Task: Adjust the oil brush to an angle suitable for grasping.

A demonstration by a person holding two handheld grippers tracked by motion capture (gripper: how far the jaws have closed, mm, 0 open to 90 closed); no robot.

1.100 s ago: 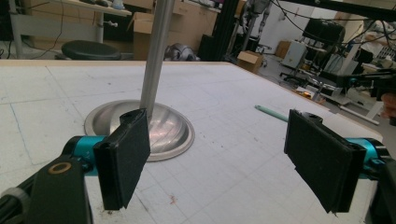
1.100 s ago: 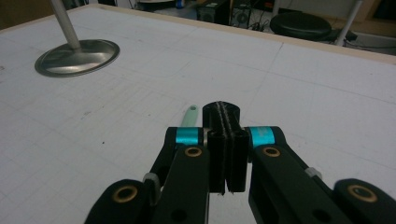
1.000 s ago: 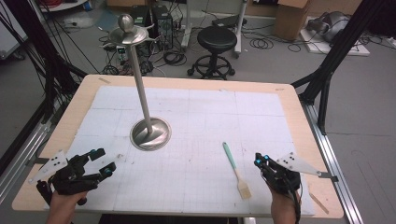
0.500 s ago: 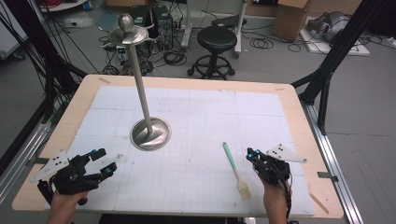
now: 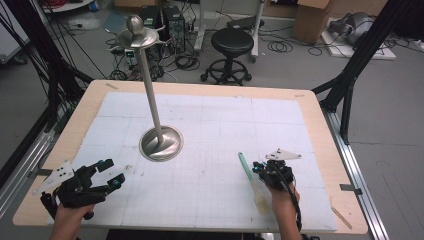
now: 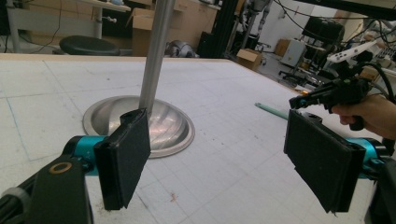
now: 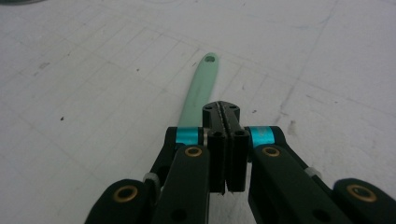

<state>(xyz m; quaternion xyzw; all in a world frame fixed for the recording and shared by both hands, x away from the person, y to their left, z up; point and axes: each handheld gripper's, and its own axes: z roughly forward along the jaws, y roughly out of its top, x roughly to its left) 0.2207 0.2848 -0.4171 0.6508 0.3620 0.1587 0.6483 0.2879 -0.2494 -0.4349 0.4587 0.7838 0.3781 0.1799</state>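
Note:
A mint-green handled spatula (image 5: 246,167) lies on the white mat at the front right, its pale blade (image 5: 260,196) toward the near edge. My right gripper (image 5: 260,167) hovers low right beside it, its jaws pressed together with nothing between them. In the right gripper view those shut jaws (image 7: 226,114) sit over the near part of the green handle (image 7: 198,88). My left gripper (image 5: 114,172) rests at the front left, open and holding nothing; its pads (image 6: 126,156) stand wide apart.
A tall metal stand rises from a round dished base (image 5: 161,143) at mid-left of the mat, its pole (image 5: 150,90) topped by a small plate and ball. The base (image 6: 140,119) lies just ahead of the left gripper. The wooden table edge (image 5: 320,120) frames the mat.
My right gripper has moved left and down, from the table's right edge to the spatula handle. The left gripper has stayed put.

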